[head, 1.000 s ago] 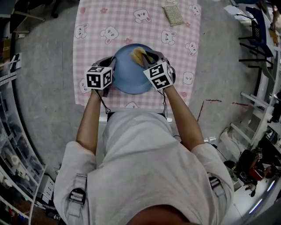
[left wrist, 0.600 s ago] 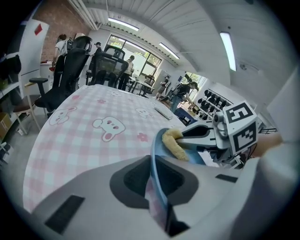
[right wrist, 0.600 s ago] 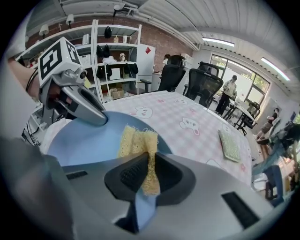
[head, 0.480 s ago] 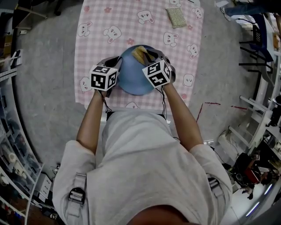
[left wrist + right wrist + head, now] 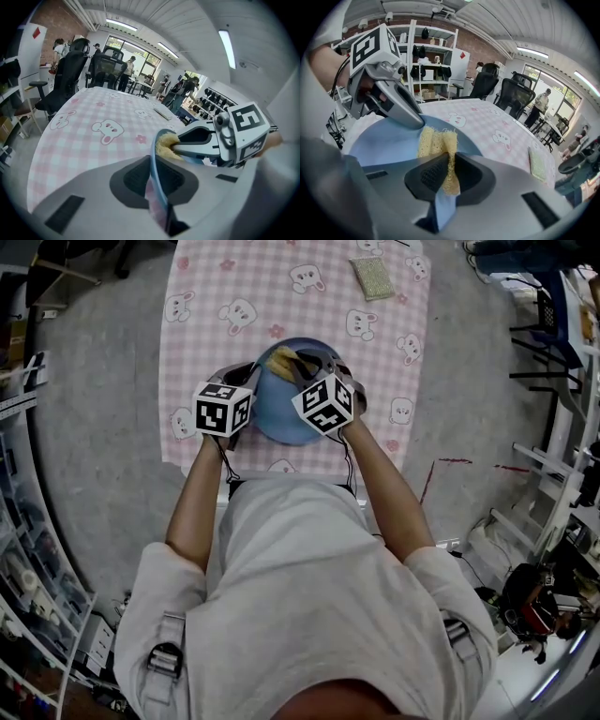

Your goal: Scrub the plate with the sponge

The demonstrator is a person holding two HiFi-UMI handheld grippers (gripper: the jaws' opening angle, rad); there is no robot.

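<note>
Right gripper view: right tool [image 5: 448, 169] tight around sponge [image 5: 435, 140], against plate [image 5: 382, 140].

The plate [image 5: 281, 413] is over the near middle of the table [image 5: 197, 324], with the person [image 5: 300, 596] on the plate's near side. The left gripper [image 5: 246, 382] is at the plate's left rim, with the rim pinched between its jaws. The right gripper [image 5: 302, 369] reaches in from the plate's right, its jaws closed on the sponge [image 5: 281, 360], which presses against the plate's far part. A scouring pad [image 5: 371, 276] lies on the table well behind the plate, off to its right.
</note>
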